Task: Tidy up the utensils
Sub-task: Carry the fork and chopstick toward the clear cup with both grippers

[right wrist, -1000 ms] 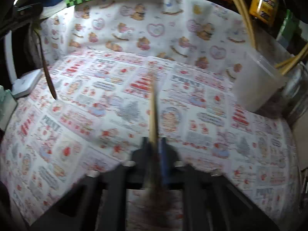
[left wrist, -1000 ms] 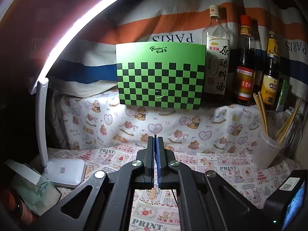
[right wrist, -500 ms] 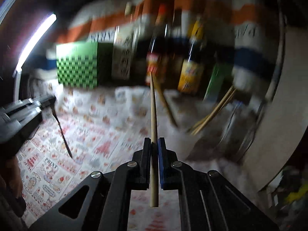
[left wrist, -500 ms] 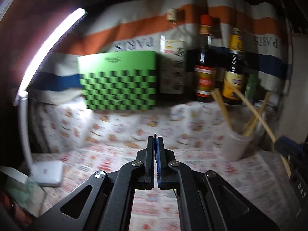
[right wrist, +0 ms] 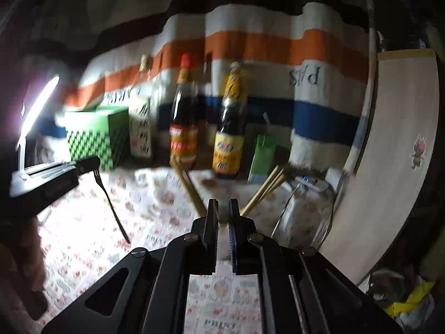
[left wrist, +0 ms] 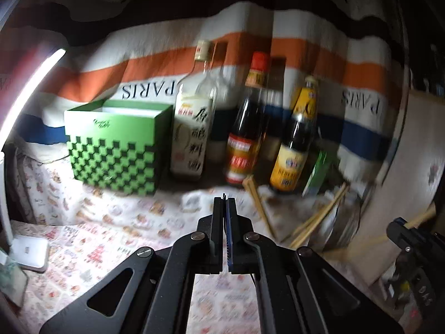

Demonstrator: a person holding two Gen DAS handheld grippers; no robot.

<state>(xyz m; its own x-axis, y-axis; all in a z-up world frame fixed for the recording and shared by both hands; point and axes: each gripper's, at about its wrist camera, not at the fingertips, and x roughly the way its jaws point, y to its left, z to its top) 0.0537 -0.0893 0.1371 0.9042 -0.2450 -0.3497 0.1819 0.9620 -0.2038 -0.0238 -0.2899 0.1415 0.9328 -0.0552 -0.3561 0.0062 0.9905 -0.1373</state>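
Left gripper (left wrist: 224,199) clenched, jaws flush together in its own view. From the right wrist view it gripped a dark fork (right wrist: 111,203) by the tine end, and the handle hung down over the left half of the table (right wrist: 91,250) without touching the printed cloth. Right gripper (right wrist: 222,206) closed on a single wooden chopstick (left wrist: 420,218). The left wrist view showed the stick poking out of it near the table's right edge. In its own view the stick between the pads was too blurred to make out, so the grasp is probably near mid-length. Both views smeared. Near the back right corner stood a pale plastic cup (left wrist: 281,211) with more chopsticks (right wrist: 189,189) leaning out of it left and right. Along the back edge were a clear bottle with a white label (left wrist: 194,128), a red-capped dark bottle (left wrist: 244,128) and a yellow-labelled dark bottle (left wrist: 294,144). Green checkered box (left wrist: 114,150) at back left. Lit desk lamp (left wrist: 30,86) at the left edge.
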